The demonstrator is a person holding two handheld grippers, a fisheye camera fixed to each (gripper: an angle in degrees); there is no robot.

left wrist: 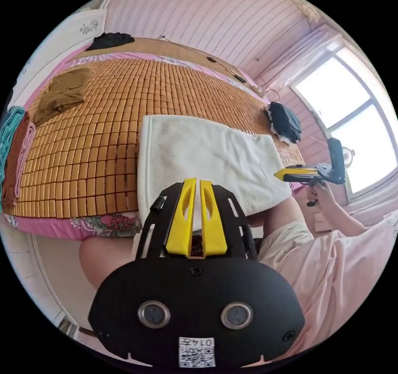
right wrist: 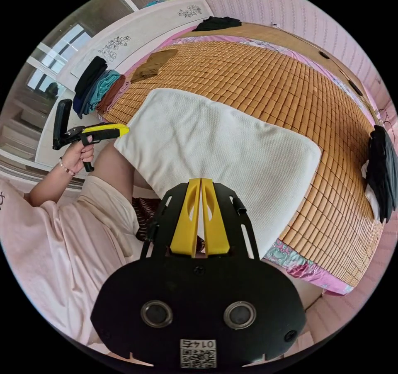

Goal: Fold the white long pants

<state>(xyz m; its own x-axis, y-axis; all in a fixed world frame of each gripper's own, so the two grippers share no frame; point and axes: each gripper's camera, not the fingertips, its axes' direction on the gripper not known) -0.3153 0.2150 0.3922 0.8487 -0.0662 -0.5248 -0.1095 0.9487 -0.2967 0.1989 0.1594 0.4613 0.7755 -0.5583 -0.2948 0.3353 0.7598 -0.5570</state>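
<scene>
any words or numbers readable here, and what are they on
Left sticker, on the left gripper body: short print above a square code, too small to read.
Right sticker, on the right gripper body: likewise too small to read.
No other writing.

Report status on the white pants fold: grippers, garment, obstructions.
Left gripper and right gripper shut, empty, above bed edge. White pants folded into a rectangle on bamboo mat. Nothing on them.

Finely ribbed matt white pants (left wrist: 207, 158) lie on a glossy bamboo-tile mat (left wrist: 95, 142) (smooth, amber).
</scene>
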